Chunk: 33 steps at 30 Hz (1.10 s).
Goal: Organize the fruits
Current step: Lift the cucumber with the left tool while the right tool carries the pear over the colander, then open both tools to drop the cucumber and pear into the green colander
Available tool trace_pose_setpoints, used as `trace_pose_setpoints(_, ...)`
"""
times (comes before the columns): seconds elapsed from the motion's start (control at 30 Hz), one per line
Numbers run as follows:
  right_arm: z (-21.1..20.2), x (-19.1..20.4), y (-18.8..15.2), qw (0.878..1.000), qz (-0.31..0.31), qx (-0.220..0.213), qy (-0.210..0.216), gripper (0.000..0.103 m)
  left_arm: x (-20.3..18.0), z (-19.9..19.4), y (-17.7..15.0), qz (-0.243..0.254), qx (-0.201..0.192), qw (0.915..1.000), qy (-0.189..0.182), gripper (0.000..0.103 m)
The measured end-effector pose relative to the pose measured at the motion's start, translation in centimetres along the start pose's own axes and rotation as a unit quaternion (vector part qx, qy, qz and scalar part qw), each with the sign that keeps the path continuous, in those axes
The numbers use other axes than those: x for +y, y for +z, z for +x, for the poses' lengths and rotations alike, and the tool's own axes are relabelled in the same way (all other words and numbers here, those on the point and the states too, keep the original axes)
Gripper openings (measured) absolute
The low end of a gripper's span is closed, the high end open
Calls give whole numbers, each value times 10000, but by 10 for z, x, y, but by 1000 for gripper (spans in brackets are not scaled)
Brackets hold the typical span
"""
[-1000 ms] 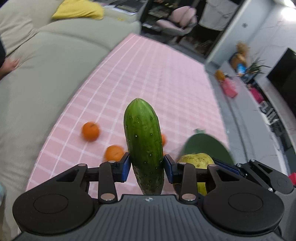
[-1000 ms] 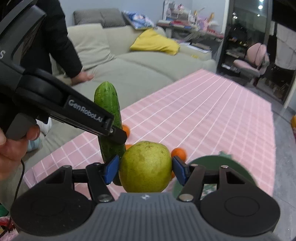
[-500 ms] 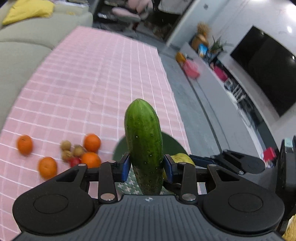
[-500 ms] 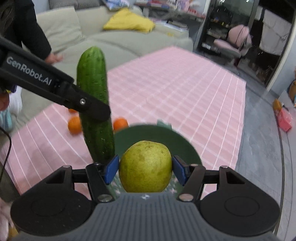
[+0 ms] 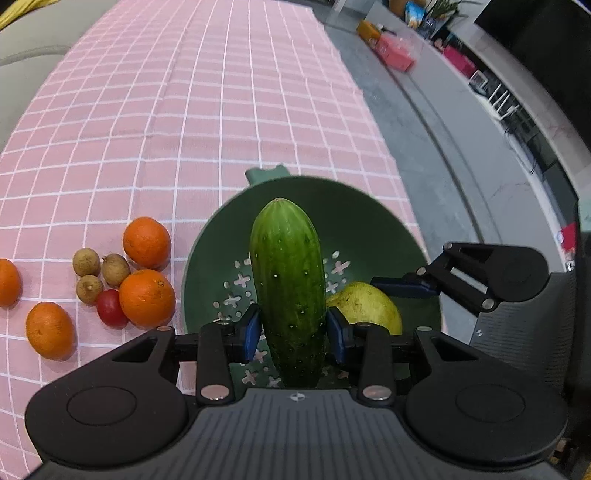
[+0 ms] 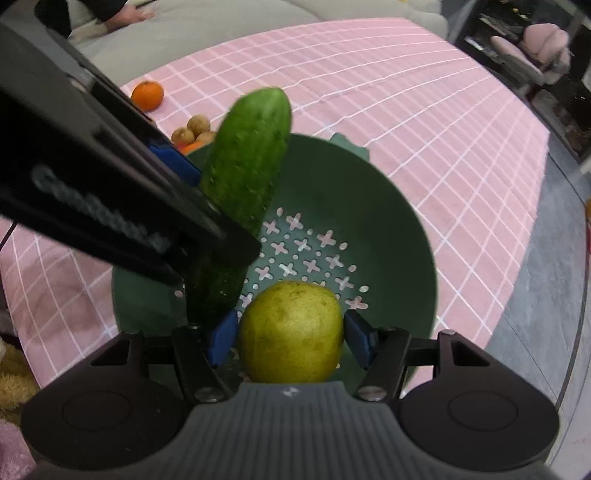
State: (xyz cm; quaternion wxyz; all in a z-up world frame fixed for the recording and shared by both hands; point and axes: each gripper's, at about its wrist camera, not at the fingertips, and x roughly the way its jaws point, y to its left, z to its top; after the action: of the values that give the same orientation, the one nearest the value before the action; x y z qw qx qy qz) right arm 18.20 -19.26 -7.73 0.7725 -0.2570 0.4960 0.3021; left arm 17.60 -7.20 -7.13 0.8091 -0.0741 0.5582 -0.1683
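Pink tablecloth point(image 5: 229, 92) with a white grid, spread over the table. Grey-green sofa point(image 6: 192, 26) along the cloth's far edge in the right wrist view; a person's hand point(image 6: 129, 14) in a dark sleeve rests on it. Pink office chair point(image 6: 543, 40) in the far right corner. Grey floor point(image 5: 436, 147) beside the table. Long low white unit point(image 5: 517, 92) by the wall, with a pink box point(image 5: 395, 55) and a potted plant point(image 5: 436, 11) nearby. Dark television screen point(image 5: 535, 33).

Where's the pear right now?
In the right wrist view the pear sits low and central, clamped in the right tool above the green colander, with the cucumber just to its left.
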Motion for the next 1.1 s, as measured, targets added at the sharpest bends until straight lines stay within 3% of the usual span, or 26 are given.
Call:
trace_pose_setpoints(0.4, 18, -11, -1, 9998, -71, 131, 153, 61, 3, 17, 9, 3, 1, 10000, 64, 43)
trace_pose_setpoints(0.57, 3, -3, -5, 9998, -135, -87, 123, 61, 6, 19, 9, -69, -22, 9999, 75, 44)
trace_pose_setpoints(0.73, -10, 0, -2, 9998, -164, -115, 14, 67, 5, 17, 9, 29, -46, 9999, 133, 48)
trace_pose_setpoints(0.83, -21, 5, -1, 9996, -163, -207, -115, 75, 3, 7, 8, 145, -153, 9997, 111, 53)
trace_pose_setpoints(1.1, -67, 21, -6, 9947, 535, -768, -420, 79, 13, -50, -1, 183, -789, 9966, 131, 54)
